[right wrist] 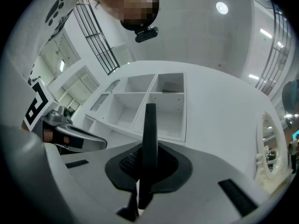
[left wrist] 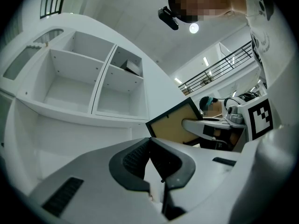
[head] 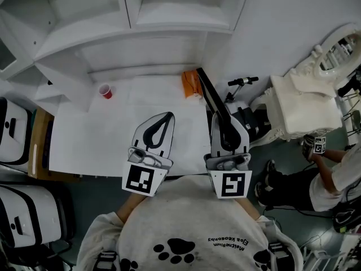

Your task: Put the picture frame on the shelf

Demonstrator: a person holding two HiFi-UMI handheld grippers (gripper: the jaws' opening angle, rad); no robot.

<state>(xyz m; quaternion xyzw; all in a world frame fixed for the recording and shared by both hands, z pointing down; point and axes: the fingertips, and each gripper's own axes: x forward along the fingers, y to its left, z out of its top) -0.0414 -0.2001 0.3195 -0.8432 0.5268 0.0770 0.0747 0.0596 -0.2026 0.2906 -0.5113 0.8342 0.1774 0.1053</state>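
Pinching black-edged, tan-backed picture frame (head: 210, 95), right tool (head: 219, 116); left tool (head: 168, 117) pressed together, empty

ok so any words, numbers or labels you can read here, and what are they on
Print on the person's shirt: upside down, too small to read surely.
Square markers on the left hand-held gripper and the right hand-held gripper: patterns only, no characters.
Nothing else bears text.

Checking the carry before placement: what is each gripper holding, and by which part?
The right gripper is shut on the picture frame, clamping its black border, with the frame edge-on between the jaws. The left gripper holds nothing; its jaws are together.
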